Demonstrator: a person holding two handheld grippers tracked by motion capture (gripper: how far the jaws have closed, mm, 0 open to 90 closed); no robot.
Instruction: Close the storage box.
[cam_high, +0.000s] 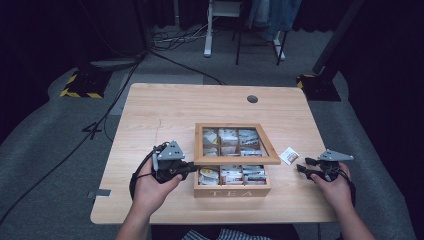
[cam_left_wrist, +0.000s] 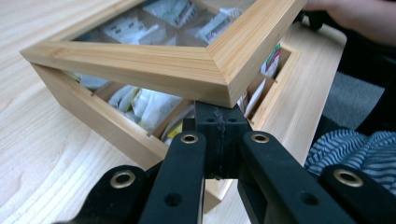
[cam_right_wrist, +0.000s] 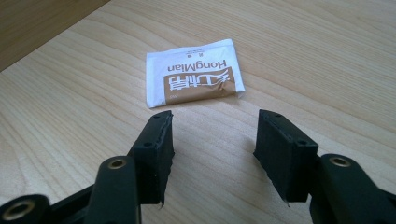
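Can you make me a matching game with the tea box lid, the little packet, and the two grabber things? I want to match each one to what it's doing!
Things:
1. lid
2. tea packet
3. left gripper
4. right gripper

States:
A. jaws apart, nothing between them
B. lying flat on the table, outside the tea box
C. raised at an angle above the box
D. jaws closed together, tips under the lid's corner

Pairs: 1-C, 2-B, 3-D, 4-A
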